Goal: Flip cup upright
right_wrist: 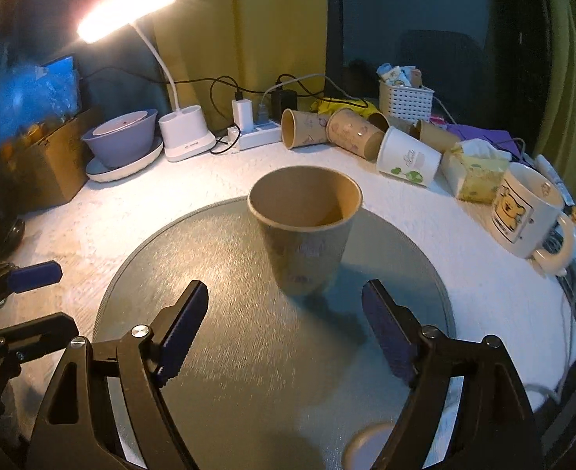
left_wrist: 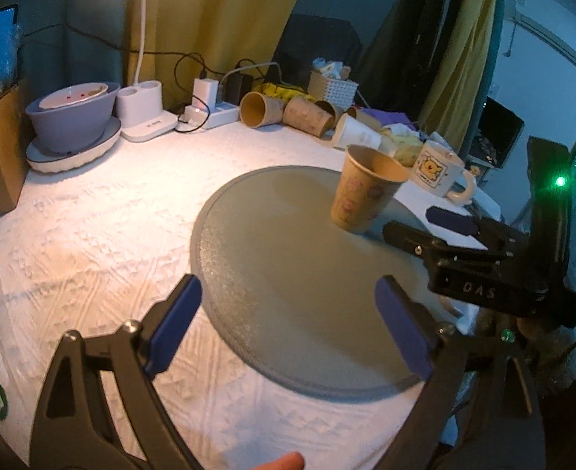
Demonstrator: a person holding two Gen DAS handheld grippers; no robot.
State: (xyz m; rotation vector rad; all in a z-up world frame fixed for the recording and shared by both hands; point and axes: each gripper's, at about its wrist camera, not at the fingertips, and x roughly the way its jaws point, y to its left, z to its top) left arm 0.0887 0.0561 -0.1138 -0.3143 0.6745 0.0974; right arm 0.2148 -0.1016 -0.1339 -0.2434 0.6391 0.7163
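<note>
A brown paper cup [right_wrist: 305, 231] stands upright, mouth up, on the round grey glass plate [right_wrist: 217, 352]. It also shows in the left wrist view [left_wrist: 364, 192] at the plate's [left_wrist: 288, 258] far right. My right gripper [right_wrist: 284, 311] is open and empty, its fingers just short of the cup's base on either side. It appears in the left wrist view [left_wrist: 425, 223] just right of the cup. My left gripper [left_wrist: 288, 291] is open and empty over the plate's near edge; its fingers [right_wrist: 33, 274] show at the left of the right wrist view.
Several paper cups [right_wrist: 350, 133] lie on their sides at the back. A bear mug [right_wrist: 527, 211], tissue box [right_wrist: 476, 172] and white basket [right_wrist: 405, 98] stand at right. A lamp base [right_wrist: 186, 133], power strip [right_wrist: 256, 135], purple bowl [right_wrist: 123, 137] and cardboard box [right_wrist: 41, 164] stand at left.
</note>
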